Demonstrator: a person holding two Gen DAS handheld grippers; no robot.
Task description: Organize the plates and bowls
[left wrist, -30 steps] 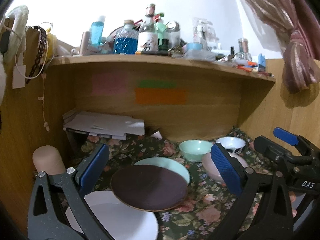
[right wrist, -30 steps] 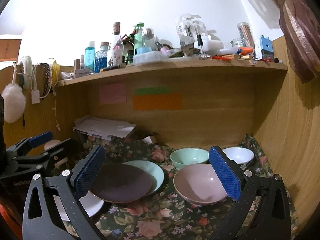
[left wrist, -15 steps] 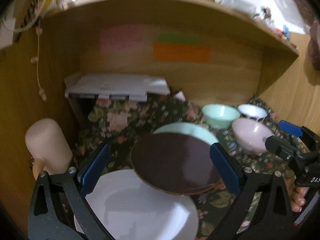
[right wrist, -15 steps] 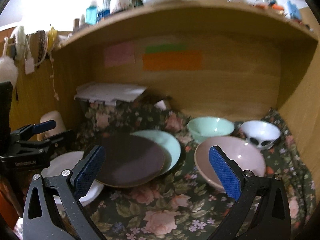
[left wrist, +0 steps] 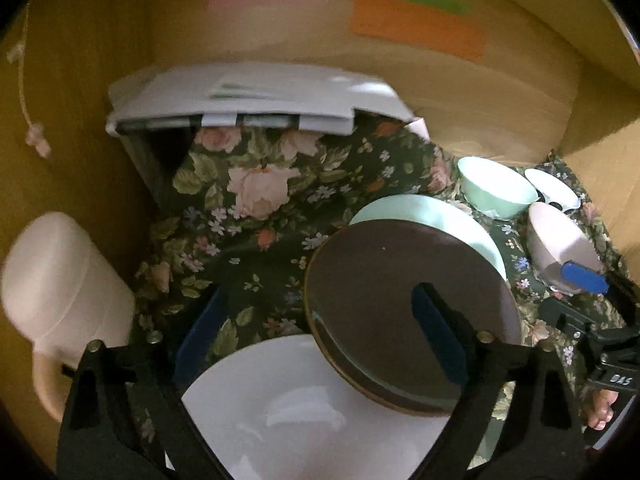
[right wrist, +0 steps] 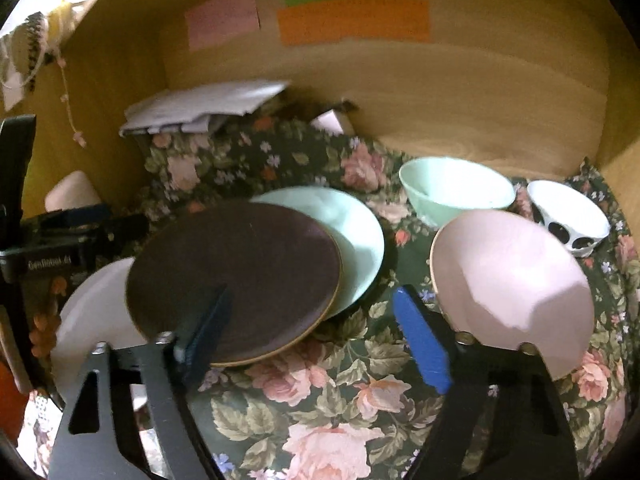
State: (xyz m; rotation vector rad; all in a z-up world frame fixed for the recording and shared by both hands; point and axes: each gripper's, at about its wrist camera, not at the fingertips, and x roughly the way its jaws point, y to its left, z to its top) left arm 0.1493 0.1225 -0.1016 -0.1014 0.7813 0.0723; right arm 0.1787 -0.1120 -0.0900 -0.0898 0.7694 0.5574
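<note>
A dark brown plate (left wrist: pixel 384 292) lies over a white plate (left wrist: pixel 304 412) and a mint plate (left wrist: pixel 432 216) on the floral cloth (left wrist: pixel 256 200). My left gripper (left wrist: pixel 320 332) hovers above the brown and white plates. Its jaws are closing and its pads touch nothing. To the right stand a pink bowl (right wrist: pixel 508 280), a mint bowl (right wrist: pixel 452 188) and a white spotted bowl (right wrist: pixel 568 216). My right gripper (right wrist: pixel 314 336) hangs over the brown plate's (right wrist: pixel 236 276) near edge, left of the pink bowl. Its jaws are closing too, with nothing gripped.
A stack of papers (left wrist: pixel 248 96) sits at the back left, and a pale pink container (left wrist: pixel 60 280) stands by the left wooden wall. Sticky notes (right wrist: pixel 352 20) hang on the back panel. Wooden walls close in the back and both sides.
Both grippers have dropped and tilted down toward the dishes, so the cluttered top shelf has left view. Both pairs of jaws have narrowed.
</note>
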